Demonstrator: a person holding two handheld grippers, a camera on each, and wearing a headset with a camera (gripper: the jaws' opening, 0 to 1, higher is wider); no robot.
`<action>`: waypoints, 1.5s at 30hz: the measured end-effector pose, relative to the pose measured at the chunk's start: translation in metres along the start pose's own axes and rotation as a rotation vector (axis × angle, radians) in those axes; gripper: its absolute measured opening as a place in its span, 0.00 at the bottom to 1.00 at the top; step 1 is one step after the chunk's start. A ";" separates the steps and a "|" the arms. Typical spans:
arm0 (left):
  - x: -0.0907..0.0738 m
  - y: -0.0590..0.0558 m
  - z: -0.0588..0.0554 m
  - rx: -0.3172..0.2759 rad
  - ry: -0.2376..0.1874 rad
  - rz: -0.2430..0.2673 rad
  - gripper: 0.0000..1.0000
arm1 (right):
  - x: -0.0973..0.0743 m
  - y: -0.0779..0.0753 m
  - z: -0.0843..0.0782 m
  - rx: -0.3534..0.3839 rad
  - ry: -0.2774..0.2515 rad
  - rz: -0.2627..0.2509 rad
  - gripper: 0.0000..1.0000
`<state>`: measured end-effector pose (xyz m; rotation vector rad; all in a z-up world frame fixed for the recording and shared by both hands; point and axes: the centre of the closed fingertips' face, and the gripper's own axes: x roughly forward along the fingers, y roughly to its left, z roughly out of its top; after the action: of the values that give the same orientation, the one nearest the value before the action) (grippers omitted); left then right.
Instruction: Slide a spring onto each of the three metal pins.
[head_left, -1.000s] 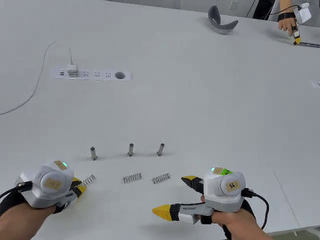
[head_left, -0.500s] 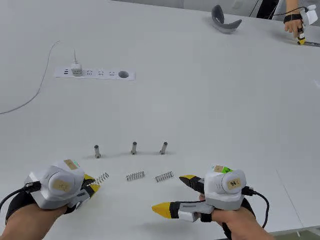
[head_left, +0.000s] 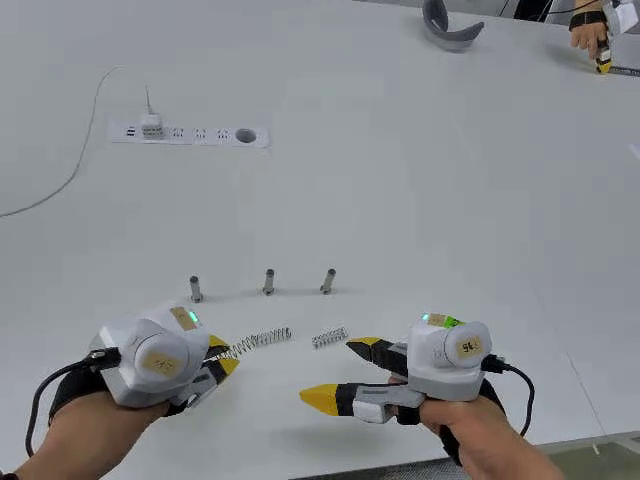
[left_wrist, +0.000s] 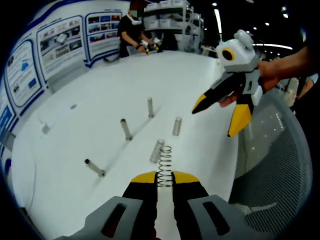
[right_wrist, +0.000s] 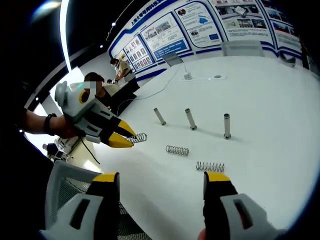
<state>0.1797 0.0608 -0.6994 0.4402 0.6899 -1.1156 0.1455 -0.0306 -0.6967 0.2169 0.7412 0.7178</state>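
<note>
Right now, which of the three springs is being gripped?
The leftmost spring, pinched between the left gripper's yellow tips; the other two lie free on the table.

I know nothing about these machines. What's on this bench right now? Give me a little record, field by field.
Left tongs: shut on the end of a spring
Right tongs: open, holding nothing
Pins: three, standing in a row, all bare
Loose springs: two, lying on the table near the pins
Power strip: farther back, one plug in it
</note>
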 end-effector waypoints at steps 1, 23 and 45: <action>0.000 -0.002 0.001 0.004 -0.001 -0.004 0.10 | 0.000 0.000 0.001 0.004 -0.004 0.003 0.67; 0.008 -0.040 0.040 0.097 -0.053 -0.090 0.10 | -0.001 0.017 0.025 0.129 -0.103 0.111 0.38; 0.011 -0.062 0.052 0.150 -0.070 -0.146 0.10 | -0.005 0.028 0.029 0.250 -0.120 0.204 0.18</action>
<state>0.1398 -0.0036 -0.6687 0.4822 0.5858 -1.3203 0.1477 -0.0112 -0.6609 0.5654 0.6990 0.7970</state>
